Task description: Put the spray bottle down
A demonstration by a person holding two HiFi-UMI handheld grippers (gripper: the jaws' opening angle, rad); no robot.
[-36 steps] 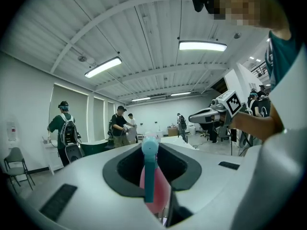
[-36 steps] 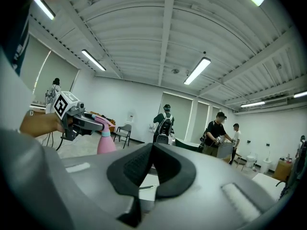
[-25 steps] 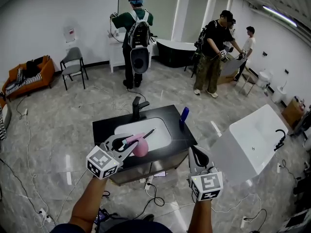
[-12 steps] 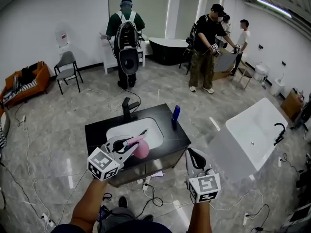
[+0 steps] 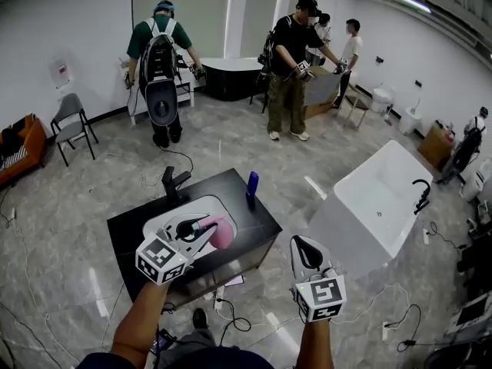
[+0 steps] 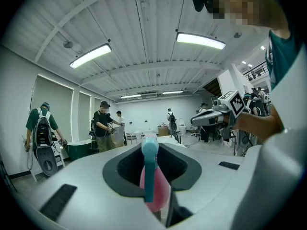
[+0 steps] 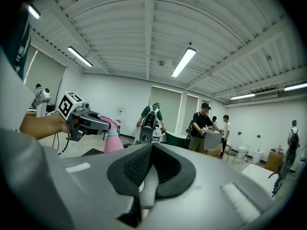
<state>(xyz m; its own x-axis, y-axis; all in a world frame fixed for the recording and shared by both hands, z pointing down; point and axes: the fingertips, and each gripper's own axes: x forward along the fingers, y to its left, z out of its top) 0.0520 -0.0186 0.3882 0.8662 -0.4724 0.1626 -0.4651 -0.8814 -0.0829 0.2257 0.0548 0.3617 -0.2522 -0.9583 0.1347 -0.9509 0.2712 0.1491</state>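
**Stage of the task.** Not yet done. My left gripper (image 5: 206,227) has its tongs at a narrow setting, clamped on the neck of the pink spray bottle (image 5: 224,237). The left gripper view confirms this: the bottle's teal nozzle head stands upright between the pads, with the pink body hanging below. In the head view the bottle is in the air at about 7 o'clock from the picture's centre. It lies over the near edge of the black vanity counter (image 5: 257,220) and rests on nothing. My right gripper (image 5: 302,246), at 5 o'clock, has its tongs drawn together and carries nothing. I judge that what is left is to bring the bottle over a bare patch of counter, lower it until its base bears, then let the tongs spread.

**Containers.**
- White basin (image 5: 201,204), sunk in the counter. The part I can see holds nothing, and its near part is covered by the left gripper.
- Black faucet (image 5: 171,181), at the basin's 11 o'clock.
- Blue bottle (image 5: 251,184), upright at the basin's 2 o'clock, on the counter's far corner.
- White bathtub (image 5: 367,206), at the counter's 3 o'clock and well apart. It looks empty and has a black tap (image 5: 420,194) on its far rim.
- The spray bottle's own fill cannot be told, as its wall is opaque.
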